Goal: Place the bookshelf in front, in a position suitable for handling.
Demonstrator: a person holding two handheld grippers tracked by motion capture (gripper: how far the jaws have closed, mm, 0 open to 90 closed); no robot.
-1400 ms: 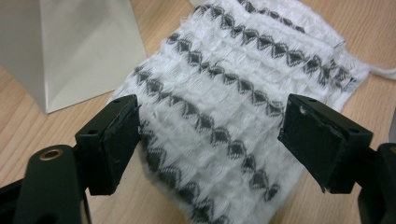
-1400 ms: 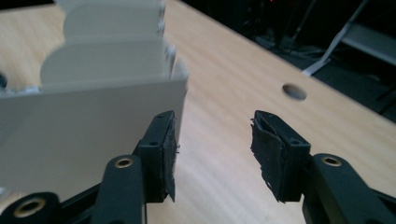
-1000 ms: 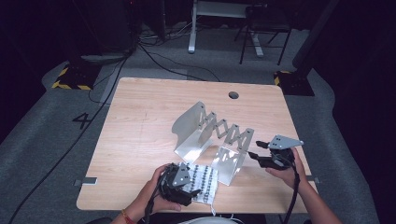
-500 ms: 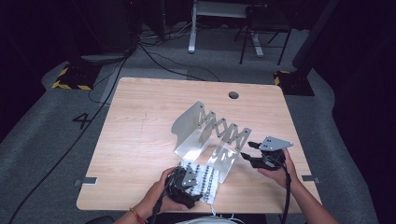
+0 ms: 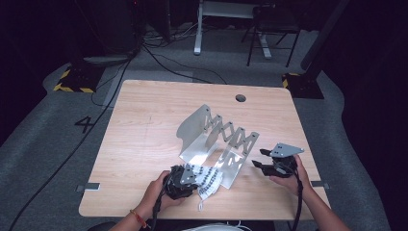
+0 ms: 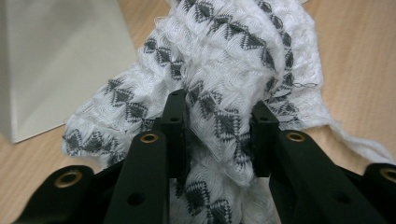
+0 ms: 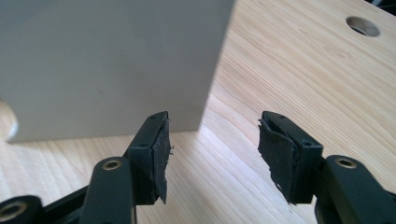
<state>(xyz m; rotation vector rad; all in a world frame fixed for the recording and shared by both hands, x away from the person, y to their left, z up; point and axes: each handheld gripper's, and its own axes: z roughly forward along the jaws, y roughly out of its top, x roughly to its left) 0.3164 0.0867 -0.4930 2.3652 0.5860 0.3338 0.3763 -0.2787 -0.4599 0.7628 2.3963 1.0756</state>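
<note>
The white cloth with the dark diamond pattern (image 5: 208, 177) lies bunched at the near edge of the bench (image 5: 144, 139), against the front plate of the grey metal expanding rack (image 5: 216, 142). The left hand-held gripper (image 5: 185, 179) sits right on it. Its jaws have just been closing, and in the left gripper view a thick fold of the cloth (image 6: 224, 121) is pinched between the pads. The right hand-held gripper (image 5: 260, 161) hovers just beside the rack's right end, its jaws standing apart with nothing between them; the rack's plate (image 7: 112, 65) is close ahead of it.
</note>
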